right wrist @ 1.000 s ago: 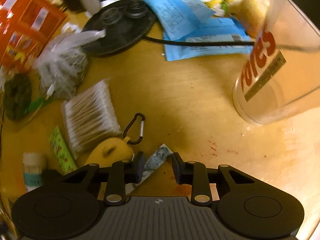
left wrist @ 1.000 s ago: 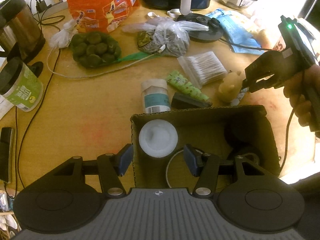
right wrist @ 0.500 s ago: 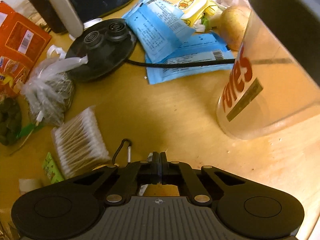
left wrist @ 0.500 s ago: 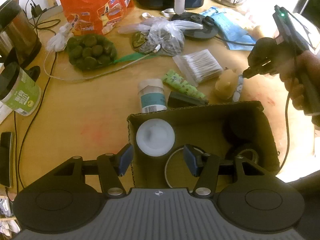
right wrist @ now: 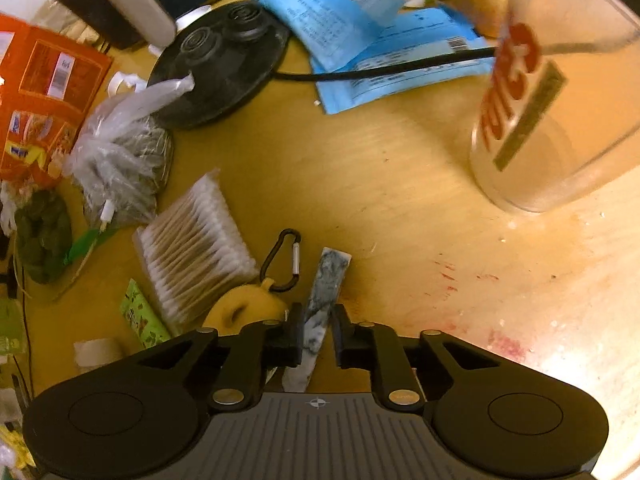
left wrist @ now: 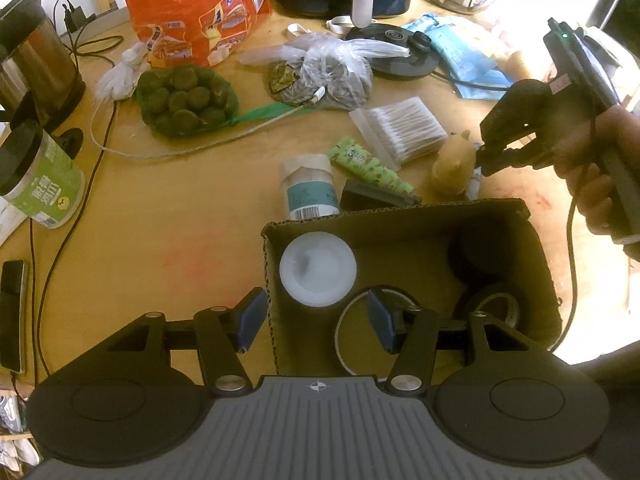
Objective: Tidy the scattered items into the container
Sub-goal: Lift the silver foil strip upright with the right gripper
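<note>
The marbled grey-white strip (right wrist: 320, 312) lies on the wooden table (right wrist: 360, 184), its long axis running from near to far and tipping slightly right at the far end; its near part sits between the jaws of the right gripper (right wrist: 317, 334), which stand parted, with a gap showing on the strip's right side, so nothing is clamped. Just left of it are the yellow toy (right wrist: 244, 310) with its black carabiner (right wrist: 282, 258), then the pack of cotton swabs (right wrist: 192, 246) and the green tube (right wrist: 144, 320). Far right stands a clear plastic cup (right wrist: 544, 120). The cardboard box (left wrist: 400, 220) sits just near of the toy, and the left gripper (left wrist: 316, 322) hangs spread wide across the box's left wall, grasping nothing.
</note>
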Tool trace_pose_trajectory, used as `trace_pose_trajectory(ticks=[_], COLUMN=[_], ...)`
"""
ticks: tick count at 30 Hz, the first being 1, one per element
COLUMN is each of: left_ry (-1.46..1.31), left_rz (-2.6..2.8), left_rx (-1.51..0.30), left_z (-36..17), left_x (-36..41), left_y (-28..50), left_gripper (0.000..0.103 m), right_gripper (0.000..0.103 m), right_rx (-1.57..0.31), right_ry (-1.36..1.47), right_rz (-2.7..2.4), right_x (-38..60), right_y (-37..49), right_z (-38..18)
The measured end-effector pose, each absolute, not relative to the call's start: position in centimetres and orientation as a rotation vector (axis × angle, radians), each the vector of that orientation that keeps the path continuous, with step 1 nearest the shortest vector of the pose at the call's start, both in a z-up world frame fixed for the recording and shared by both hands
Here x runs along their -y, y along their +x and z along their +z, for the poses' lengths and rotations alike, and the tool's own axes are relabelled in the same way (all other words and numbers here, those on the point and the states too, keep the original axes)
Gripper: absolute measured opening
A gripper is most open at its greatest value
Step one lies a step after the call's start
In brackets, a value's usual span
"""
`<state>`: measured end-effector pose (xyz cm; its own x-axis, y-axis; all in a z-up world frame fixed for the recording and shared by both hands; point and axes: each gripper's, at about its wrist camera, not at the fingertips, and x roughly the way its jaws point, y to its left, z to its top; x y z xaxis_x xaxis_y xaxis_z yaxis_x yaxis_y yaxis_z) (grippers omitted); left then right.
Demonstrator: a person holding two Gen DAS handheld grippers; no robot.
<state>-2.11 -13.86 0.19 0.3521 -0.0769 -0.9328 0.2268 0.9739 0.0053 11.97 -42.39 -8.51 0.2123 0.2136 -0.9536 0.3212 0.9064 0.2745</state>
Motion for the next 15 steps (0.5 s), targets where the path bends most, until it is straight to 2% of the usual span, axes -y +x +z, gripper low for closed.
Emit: trace_pose_trajectory(ticks=[6,10,15], left_ry=[0.139,0.137,0.137], left_rz=[-0.194,-0.192,-0.190], left_rx=[-1.195,-1.196,-1.194], left_z=[0.2,0.1,0.1], left_x=[13.7,13.6,13.4], left_y=[-2.1,-2.1,-2.1], left_gripper=[0.055,0.055,0.055], right_gripper=[0.020,0.010,0.012], right_rx=[-1.371,-1.356,-1.358], right_ry=[0.387,0.340,0.352], right_rz=[-0.066,-0.074,-0.098], right_x=[41.3,41.5,42.5], right_y=[12.2,12.5,12.8], right_z=[-8.4,-8.3,-8.3])
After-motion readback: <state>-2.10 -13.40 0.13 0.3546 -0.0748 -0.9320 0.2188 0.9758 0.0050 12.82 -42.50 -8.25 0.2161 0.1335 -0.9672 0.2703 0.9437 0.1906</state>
